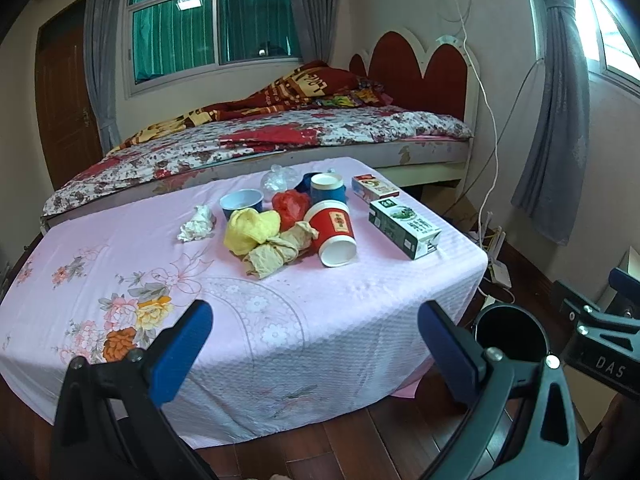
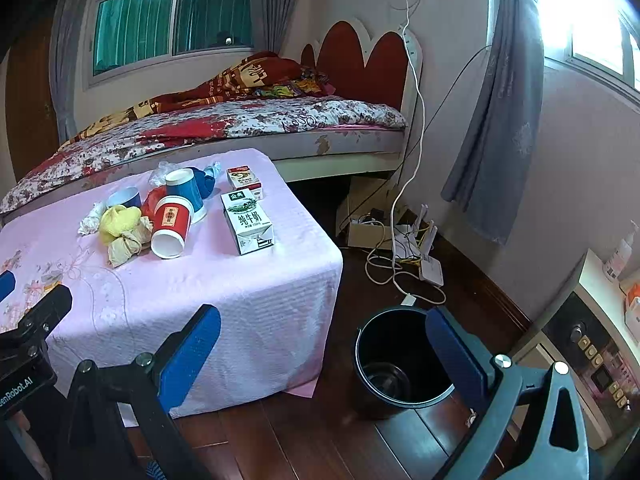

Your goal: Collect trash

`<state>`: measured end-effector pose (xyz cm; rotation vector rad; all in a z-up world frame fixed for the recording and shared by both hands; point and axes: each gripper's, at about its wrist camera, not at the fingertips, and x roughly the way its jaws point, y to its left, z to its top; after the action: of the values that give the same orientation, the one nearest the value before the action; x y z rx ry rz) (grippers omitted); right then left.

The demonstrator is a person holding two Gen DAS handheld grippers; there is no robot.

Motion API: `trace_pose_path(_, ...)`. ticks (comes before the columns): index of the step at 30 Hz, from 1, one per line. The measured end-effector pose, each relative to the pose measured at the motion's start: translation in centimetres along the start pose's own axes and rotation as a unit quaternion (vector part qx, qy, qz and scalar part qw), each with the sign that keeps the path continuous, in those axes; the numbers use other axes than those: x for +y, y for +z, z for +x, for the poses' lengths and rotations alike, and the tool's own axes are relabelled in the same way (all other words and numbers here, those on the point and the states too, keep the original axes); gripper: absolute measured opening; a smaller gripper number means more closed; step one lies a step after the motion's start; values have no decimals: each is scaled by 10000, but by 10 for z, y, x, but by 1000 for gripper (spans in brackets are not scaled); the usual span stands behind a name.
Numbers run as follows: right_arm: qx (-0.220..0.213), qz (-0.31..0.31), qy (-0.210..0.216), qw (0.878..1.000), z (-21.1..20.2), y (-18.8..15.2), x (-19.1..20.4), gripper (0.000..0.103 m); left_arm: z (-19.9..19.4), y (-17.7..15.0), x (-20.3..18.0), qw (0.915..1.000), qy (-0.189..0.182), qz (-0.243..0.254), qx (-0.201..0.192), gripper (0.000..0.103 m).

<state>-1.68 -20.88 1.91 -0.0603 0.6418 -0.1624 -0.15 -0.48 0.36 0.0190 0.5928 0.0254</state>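
Observation:
Trash lies on a pink-clothed table [image 1: 340, 320] [image 2: 256, 300]: a tipped red paper cup [image 1: 334, 230] [image 2: 170, 226], a blue cup [image 1: 327, 188] [image 2: 186, 190], a blue bowl [image 1: 242, 202], yellow and beige crumpled wrappers [image 1: 252, 228] [image 2: 118, 220], a white tissue [image 1: 196, 224], a red bag [image 1: 290, 204], a green milk carton [image 1: 404, 226] [image 2: 248, 222] and a small red-white box [image 1: 374, 188] [image 2: 244, 180]. A black bin [image 2: 400, 360] [image 1: 510, 334] stands on the floor right of the table. My left gripper [image 1: 316, 344] is open and empty before the table. My right gripper [image 2: 324, 352] is open and empty near the bin.
A bed [image 1: 260, 140] stands behind the table. Cables, a router and a power strip [image 2: 404, 248] lie on the wooden floor at the right wall. A white cabinet with a safe [image 2: 588, 344] stands at the right.

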Motion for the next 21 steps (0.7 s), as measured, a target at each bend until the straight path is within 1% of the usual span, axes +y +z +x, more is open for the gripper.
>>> trace_pose_path(6, 12, 33, -10, 10000, 2, -3, -3, 103, -5, 0, -9, 10000, -3, 63, -46, 102)
trace_pose_path(21, 4, 31, 17, 10000, 1, -3, -5, 103, -6, -2, -8, 10000, -7, 51, -44, 102)
